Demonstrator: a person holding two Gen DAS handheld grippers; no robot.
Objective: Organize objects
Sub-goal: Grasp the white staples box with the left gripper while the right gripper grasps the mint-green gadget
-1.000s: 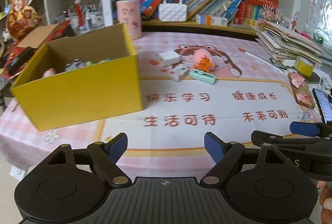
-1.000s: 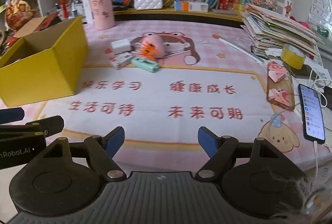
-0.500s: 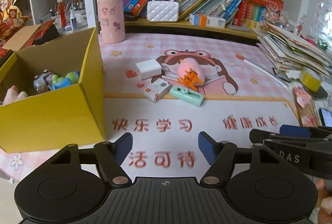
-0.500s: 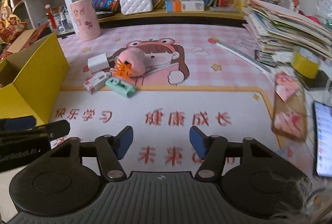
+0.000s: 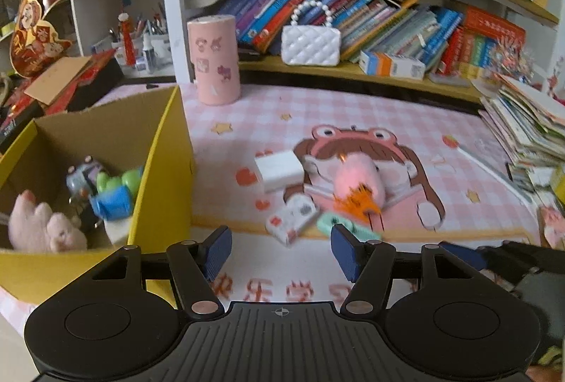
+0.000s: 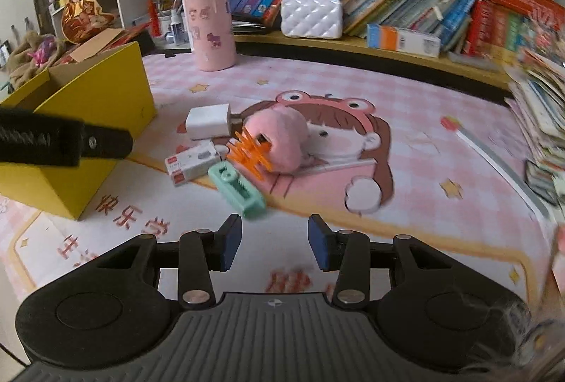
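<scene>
A small heap lies mid-mat: a white charger block (image 5: 279,170) (image 6: 208,121), a pink plush with an orange comb (image 5: 356,186) (image 6: 279,140), a small white-and-red box (image 5: 291,219) (image 6: 192,164) and a mint green clip (image 5: 348,228) (image 6: 236,189). My left gripper (image 5: 280,251) hovers just short of the box and clip, jaws closing, nothing between them. My right gripper (image 6: 274,244) is a little short of the green clip, jaws closing on nothing. The yellow cardboard box (image 5: 159,170) (image 6: 106,99) at the left holds a pink plush and several toys.
A pink cylinder (image 5: 214,58) stands at the back of the mat. Behind it a shelf holds books and a white quilted purse (image 5: 310,44). A leaning stack of books and papers (image 5: 526,127) lines the right edge. The left gripper's arm (image 6: 63,141) crosses the right wrist view.
Both grippers have moved forward over the mat toward the heap, which now looks much closer. Both pairs of jaws have narrowed. The yellow box has slid to the left of each view.
</scene>
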